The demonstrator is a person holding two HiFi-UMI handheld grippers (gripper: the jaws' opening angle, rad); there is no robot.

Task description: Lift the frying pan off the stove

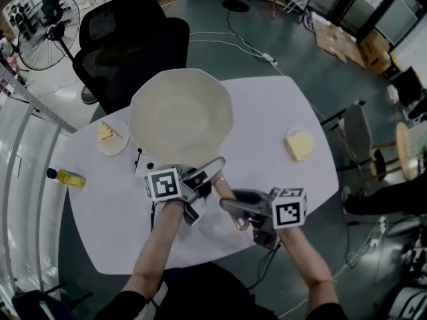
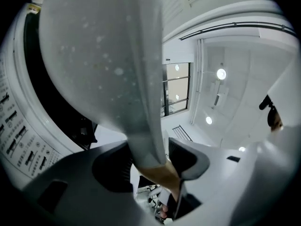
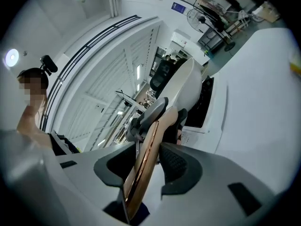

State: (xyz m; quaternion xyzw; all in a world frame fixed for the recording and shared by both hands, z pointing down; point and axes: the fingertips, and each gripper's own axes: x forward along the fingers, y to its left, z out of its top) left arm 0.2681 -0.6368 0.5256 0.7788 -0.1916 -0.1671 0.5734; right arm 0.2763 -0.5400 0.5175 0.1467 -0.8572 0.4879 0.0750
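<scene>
Nearest the person, right hand-held gripper (image 3: pixel 148 163): clamped on the end of the copper-toned handle (image 1: pixel 223 188).
Left hand-held gripper (image 2: pixel 151 157): pinching the same handle, closer to the pan body.
Frying pan (image 1: pixel 180 115): over the stove (image 1: pixel 143 167), mid-bench (image 1: pixel 273 112); wide, rigid, probably front-heavy; the smooth handle may twist, so a two-point hold suits it.
Hidden: most of the stove beneath; contact between them unclear.

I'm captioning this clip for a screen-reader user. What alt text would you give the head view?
Seen from above, a person's left gripper and right gripper grip the handle of a cream frying pan over a white table. A plate with a food wedge and an oil bottle lie left; a yellow block lies right.
</scene>
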